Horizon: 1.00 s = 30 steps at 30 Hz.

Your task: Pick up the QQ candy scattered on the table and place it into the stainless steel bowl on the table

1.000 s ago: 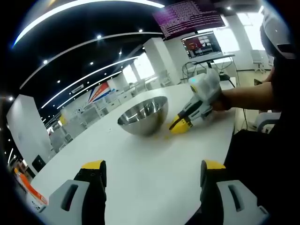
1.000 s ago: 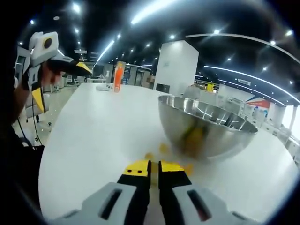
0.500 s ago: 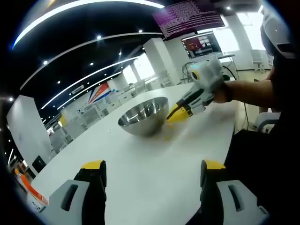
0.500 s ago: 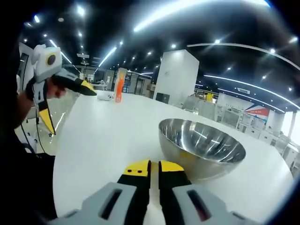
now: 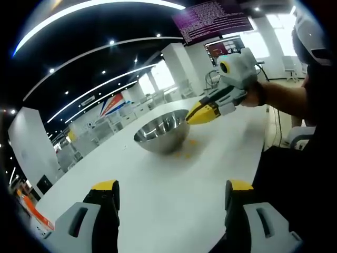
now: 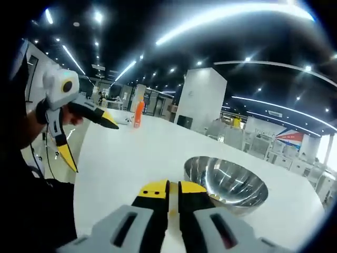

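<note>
Steel bowl [image 5: 162, 132] half-served
Right tool [image 6: 169, 191] pinched shut near the rim, contents unclear; left tool [image 5: 167, 191] gapes; candy [image 5: 190, 142] litters the worktop [image 5: 174, 200].

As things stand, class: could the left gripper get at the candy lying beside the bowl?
Probably yes. The left gripper is open, bare table lies between it and the candy by the bowl, and the right gripper is up off the table.
</note>
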{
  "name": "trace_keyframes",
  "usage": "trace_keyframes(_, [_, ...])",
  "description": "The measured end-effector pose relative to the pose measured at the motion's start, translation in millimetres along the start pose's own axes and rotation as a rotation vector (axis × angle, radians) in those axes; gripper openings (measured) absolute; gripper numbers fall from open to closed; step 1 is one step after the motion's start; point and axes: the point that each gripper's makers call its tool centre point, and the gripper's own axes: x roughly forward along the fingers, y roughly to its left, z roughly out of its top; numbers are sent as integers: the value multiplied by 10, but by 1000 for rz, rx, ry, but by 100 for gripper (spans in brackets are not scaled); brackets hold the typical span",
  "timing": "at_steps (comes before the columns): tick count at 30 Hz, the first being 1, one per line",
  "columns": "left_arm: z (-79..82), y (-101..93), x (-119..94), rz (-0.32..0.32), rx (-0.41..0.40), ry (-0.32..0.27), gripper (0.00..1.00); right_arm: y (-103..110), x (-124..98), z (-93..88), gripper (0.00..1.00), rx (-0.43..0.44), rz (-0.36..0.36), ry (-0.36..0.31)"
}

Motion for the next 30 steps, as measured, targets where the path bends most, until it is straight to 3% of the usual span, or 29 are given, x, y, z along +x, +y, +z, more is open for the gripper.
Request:
trace_keyframes(7, [-2,0,-7,2,-2,-1,83,-127,-33,288,7,-38,-23,-50])
trace_keyframes(22, [-5,-7,6,0,-4,-1,83,-667,-174,1012,7,-122,-136,-169])
trace_keyframes(26, [2,-17,14,-1,-3,-1,83,-780,-98,1059,7,-132,-149,-174])
trace_keyframes(30, [10,-20,10,0,-5,-3,83,-954,82,861,7,-109,-165,-128])
